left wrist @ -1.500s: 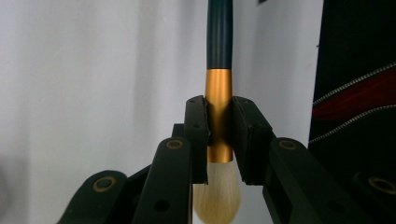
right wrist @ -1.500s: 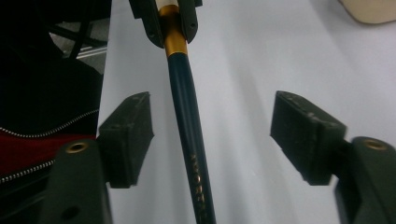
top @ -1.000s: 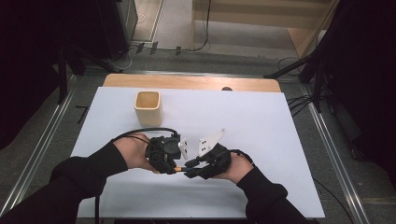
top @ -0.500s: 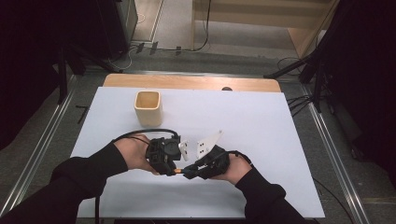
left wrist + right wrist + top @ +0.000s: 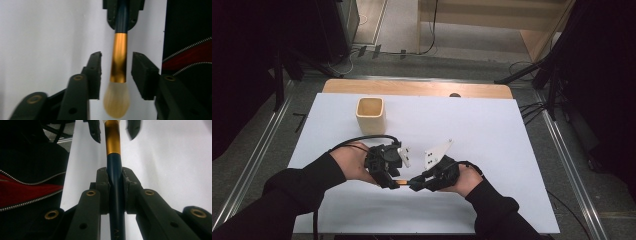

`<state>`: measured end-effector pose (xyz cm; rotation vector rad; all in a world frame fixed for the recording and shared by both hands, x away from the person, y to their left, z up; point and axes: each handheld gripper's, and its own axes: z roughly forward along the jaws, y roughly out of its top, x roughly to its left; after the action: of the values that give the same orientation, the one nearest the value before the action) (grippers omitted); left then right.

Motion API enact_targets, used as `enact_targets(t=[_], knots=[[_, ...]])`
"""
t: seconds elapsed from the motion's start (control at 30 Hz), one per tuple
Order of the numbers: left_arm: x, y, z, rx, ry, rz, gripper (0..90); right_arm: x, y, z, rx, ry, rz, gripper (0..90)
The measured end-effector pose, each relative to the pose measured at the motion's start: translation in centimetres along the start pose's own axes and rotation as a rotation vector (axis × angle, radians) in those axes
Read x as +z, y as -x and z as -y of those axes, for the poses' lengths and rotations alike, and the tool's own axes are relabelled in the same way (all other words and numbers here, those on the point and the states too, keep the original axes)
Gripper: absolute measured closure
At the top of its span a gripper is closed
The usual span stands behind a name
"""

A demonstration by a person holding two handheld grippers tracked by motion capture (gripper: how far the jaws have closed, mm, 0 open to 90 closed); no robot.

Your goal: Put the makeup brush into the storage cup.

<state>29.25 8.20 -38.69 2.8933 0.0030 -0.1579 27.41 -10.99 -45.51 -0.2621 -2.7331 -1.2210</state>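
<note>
Item held: one makeup brush (image 5: 119, 62), dark blue handle, gold ferrule, pale bristle head, carried level just above the tabletop (image 5: 492, 125) at lower centre of the high view. My right gripper (image 5: 115, 178) was clamped on the blue handle, jaws pressed to both sides of it. My left gripper (image 5: 117, 65) had just been opening; its pads stood either side of the gold ferrule with a gap on each side, touching nothing. Risks, as I judged them: the brush hung from the right grip alone, on a round, smooth handle, so it could roll or slide between the pads and droop at the bristle end; the left pads, if pulled away crookedly, could catch the ferrule or brush the bristles and tug the brush askew; the two grippers sat nose to nose, so a careless withdrawal could knock one against the other. Surroundings: one cream square cup (image 5: 370, 115), empty as far as I could tell, upright toward the upper left of the white tabletop, well apart from the brush. Open tabletop lay between brush and cup; only my own left gripper and its trailing cable stood on that side.
</note>
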Motion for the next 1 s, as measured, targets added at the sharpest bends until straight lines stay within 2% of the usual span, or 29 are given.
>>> enact_targets(t=[0.07,0.17,0.27,0.43,0.63,0.7,0.77,0.97,1.0], knots=[[-0.2,-0.1,0.3,0.007,0.037,-0.001,48.8,-0.1,0.0,0.1,0.003,0.01,0.003,79.1],[-0.4,-0.1,0.8,-0.005,0.098,0.004,39.0,-0.3,0.1,0.2,-0.003,0.024,0.013,79.1],[-0.7,-0.2,1.2,-0.003,0.146,0.004,34.6,-0.6,0.1,0.4,0.001,0.044,0.021,79.1],[-1.2,-0.1,1.5,0.015,0.191,0.007,27.9,-1.0,-0.1,0.9,0.011,0.09,0.032,79.0],[-2.0,-0.1,1.3,0.007,0.232,0.034,21.8,-1.3,-0.6,1.6,0.021,0.133,0.032,79.0],[-2.2,0.0,1.1,0.02,0.238,0.047,20.1,-1.4,-0.7,1.8,0.024,0.152,0.037,79.0],[-2.3,0.1,0.9,0.027,0.241,0.041,19.2,-1.4,-0.7,2.0,0.025,0.167,0.039,79.0],[-2.8,0.0,0.1,0.034,0.233,0.04,22.0,-1.3,-0.9,1.9,0.039,0.206,0.043,79.0],[-2.8,-0.1,-0.1,0.021,0.23,0.049,22.7,-1.3,-0.9,1.9,0.041,0.213,0.044,79.0]])
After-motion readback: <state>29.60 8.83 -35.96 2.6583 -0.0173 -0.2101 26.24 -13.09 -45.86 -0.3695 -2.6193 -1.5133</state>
